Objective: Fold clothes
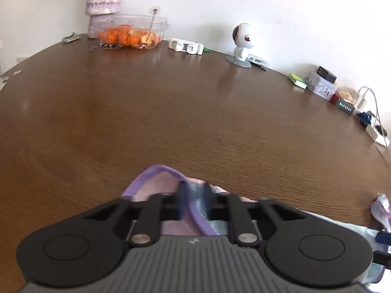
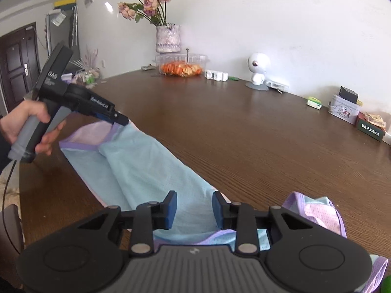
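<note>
On the near edge of the brown table (image 2: 244, 131), 1 light-blue garment (image 2: 151, 171) lies flat. Left gripper (image 2: 122, 121) pinches its purple trim (image 1: 195, 216); right gripper (image 2: 194, 210) stands spread over it.

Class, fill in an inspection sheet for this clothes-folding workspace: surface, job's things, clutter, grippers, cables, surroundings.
Surface: brown wooden table.
Job's things: light blue garment with purple trim lying stretched out.
Clutter: tub of oranges, vase of roses, white figurine, tin.
Grippers: left gripper shut on the garment's purple trim; right gripper open over the garment.
Cables: white cable at the table's far right.
Surroundings: white wall, dark door.
</note>
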Demonstrator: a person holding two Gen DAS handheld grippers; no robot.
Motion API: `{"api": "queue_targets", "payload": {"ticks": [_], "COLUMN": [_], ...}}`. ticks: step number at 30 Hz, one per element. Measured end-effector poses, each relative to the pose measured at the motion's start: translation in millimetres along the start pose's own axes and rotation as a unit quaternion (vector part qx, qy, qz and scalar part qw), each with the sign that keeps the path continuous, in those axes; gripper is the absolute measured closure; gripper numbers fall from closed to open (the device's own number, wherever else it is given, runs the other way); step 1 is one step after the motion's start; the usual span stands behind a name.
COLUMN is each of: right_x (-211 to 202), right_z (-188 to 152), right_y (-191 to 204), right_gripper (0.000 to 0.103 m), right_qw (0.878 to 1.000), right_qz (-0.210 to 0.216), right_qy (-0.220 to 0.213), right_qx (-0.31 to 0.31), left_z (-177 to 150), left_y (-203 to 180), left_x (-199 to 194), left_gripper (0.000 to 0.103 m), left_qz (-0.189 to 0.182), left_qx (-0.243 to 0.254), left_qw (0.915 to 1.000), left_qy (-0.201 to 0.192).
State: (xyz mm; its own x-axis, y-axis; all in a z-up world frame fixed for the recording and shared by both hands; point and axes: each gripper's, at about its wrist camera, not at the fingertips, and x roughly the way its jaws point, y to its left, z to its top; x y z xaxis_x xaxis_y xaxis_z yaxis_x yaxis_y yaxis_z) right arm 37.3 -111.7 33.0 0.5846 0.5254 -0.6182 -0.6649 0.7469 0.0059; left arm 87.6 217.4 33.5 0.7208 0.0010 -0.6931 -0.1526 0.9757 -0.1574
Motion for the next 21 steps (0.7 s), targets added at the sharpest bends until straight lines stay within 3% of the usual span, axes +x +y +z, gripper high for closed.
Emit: {"api": "queue_targets", "payload": {"ticks": [4, 13, 17, 19, 21], "right_x": [1.7, 9.6, 14.0, 6.8, -14.3], "right_z": [-6.2, -11.8, -7.0, -3.0, 1.8], "right_y": [4.5, 8.9, 12.4, 11.1, 5.0], "right_gripper": [0.069, 0.066, 0.066, 0.066, 0.066], "right_qw": [1.000, 1.000, 1.000, 1.000, 1.000], "right_qz": [-0.009, -0.004, 0.008, 0.023, 0.010], "right_qy": [0.006, 0.008, 0.007, 0.002, -0.022], "right_qx": [-0.006, 0.002, -0.005, 0.000, -0.002], "left_z": [1.3, -0.9, -5.1, -6.7, -10.6], "left_y": [11.5, 6.2, 19.2, 23.2, 16.5], "left_x": [3.2, -1.4, -8.8, -15.3, -34.9], "left_gripper": [0.101, 0.099, 0.098, 0.093, 0.078], "left_qz": [-0.009, 0.049, 0.062, 0.069, 0.082], "left_qx": [-0.025, 0.026, 0.006, -0.006, 0.004], "left_qw": [0.9995, 0.9982, 0.9976, 0.9972, 0.9959], "left_qy": [-0.013, -0.024, -0.029, -0.027, -0.039]}}
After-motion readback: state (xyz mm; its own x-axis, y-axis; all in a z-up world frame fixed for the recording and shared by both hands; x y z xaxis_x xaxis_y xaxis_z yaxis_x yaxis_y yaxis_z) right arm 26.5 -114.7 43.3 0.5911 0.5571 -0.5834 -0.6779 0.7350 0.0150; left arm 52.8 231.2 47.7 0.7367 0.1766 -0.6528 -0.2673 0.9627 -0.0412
